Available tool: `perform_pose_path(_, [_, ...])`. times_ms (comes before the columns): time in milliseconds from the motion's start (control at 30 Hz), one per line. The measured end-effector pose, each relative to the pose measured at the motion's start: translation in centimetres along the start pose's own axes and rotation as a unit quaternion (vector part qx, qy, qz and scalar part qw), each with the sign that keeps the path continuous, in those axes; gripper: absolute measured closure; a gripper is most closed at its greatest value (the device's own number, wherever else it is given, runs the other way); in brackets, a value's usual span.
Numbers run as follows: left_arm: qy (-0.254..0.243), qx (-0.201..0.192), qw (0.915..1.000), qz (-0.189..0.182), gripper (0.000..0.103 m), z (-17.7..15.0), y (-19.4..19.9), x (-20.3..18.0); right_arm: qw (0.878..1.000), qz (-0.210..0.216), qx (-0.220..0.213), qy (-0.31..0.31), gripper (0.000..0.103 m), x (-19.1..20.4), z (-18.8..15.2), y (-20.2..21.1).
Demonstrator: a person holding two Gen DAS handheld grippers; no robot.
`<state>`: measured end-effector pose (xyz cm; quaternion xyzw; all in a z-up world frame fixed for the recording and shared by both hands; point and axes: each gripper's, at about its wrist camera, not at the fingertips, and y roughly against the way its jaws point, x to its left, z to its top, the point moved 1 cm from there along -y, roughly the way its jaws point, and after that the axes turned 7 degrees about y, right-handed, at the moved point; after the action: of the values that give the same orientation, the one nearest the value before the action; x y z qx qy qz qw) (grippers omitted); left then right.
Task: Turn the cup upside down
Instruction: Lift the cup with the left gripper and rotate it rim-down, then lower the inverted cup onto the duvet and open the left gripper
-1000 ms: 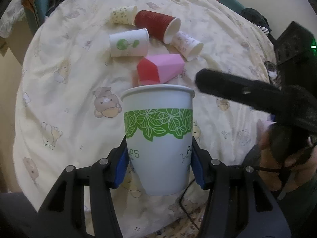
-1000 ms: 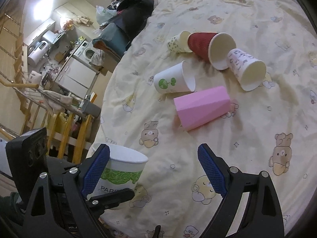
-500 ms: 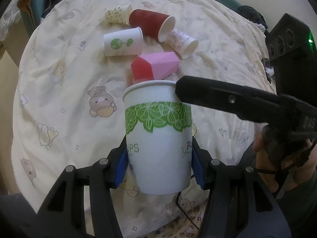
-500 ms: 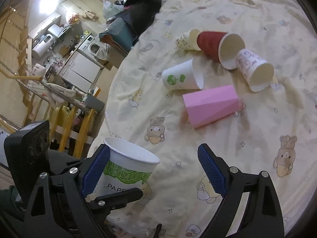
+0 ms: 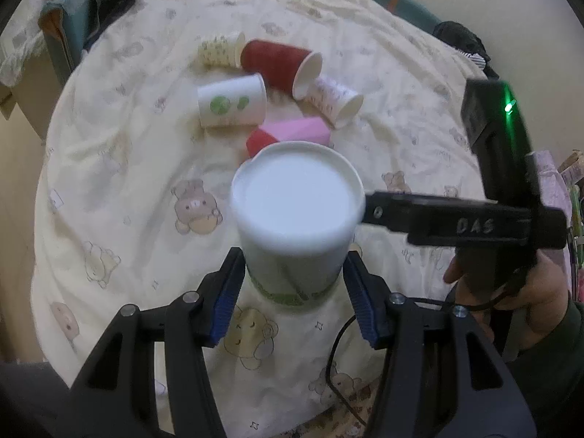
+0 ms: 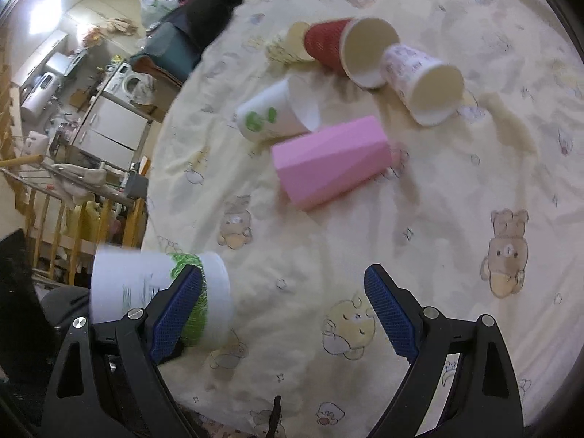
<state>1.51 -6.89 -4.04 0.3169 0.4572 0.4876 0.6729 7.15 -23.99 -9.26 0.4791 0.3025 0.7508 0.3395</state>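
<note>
Between the blue pads of the left gripper (image 5: 294, 292) sits a white paper cup with a green leaf band (image 5: 297, 219), clamped by its sides and tipped so one round end faces the camera, above a cream bedspread printed with bears (image 5: 109, 189). Just beside the cup's rim, the right gripper (image 6: 283, 314) hangs with its jaws spread wide, holding nothing. Farther back on the bedspread, five other cups lie on their sides, among them a pink faceted cup (image 6: 330, 160) and a red cup (image 6: 328, 45).
</note>
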Motion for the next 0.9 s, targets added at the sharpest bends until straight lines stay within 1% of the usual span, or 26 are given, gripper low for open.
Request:
perform_pose_path(133, [-0.007, -0.015, 0.9999, 0.003, 0.053, 0.3, 0.5, -0.2, 1.000, -0.001, 0.007, 0.001, 0.010, -0.1, -0.3, -0.2])
perform_pose_path(267, [-0.011, -0.021, 0.9997, 0.008, 0.054, 0.3, 0.5, -0.2, 1.000, 0.006, -0.003, 0.000, 0.010, -0.1, -0.2, 0.3])
perform_pose_path(367, [-0.009, -0.025, 0.9996, 0.013, 0.055, 0.4, 0.4, 0.0, 1.000, 0.001, -0.013, 0.005, 0.010, 0.0, -0.1, 0.9])
perform_pose_path(433, [-0.002, -0.033, 0.9993, 0.020, 0.055, 0.5, 0.3, 0.3, 1.000, 0.002, -0.029, 0.007, 0.010, 0.2, -0.1, 1.6])
perform_pose_path(500, [0.008, -0.033, 0.9992, 0.022, 0.055, 0.6, 0.1, 0.6, 0.998, 0.002, -0.055, 0.003, 0.010, 0.1, -0.2, 3.3])
perform_pose_path(600, [0.019, -0.041, 0.9984, 0.035, 0.055, 1.0, -0.6, 0.7, 0.995, -0.014, -0.101, -0.010, 0.010, -0.4, -0.8, 6.6])
perform_pose_path(667, [0.026, -0.052, 0.9974, 0.043, 0.055, 1.2, -1.4, 0.4, 0.992, -0.016, -0.126, -0.020, 0.010, -1.0, -1.2, 8.5])
perform_pose_path(733, [0.032, -0.064, 0.9964, 0.046, 0.055, 1.3, -2.3, 0.1, 0.989, -0.019, -0.143, -0.030, 0.010, -1.7, -1.7, 9.9])
perform_pose_path(800, [0.033, -0.064, 0.9958, 0.056, 0.055, 1.2, -4.1, -0.6, 0.987, -0.018, -0.155, -0.041, 0.010, -2.5, -2.3, 10.8])
perform_pose_path(900, [0.007, -0.079, 0.9928, 0.090, 0.055, 0.7, -6.1, -1.8, 0.986, -0.006, -0.158, -0.060, 0.010, -3.7, -2.7, 11.2])
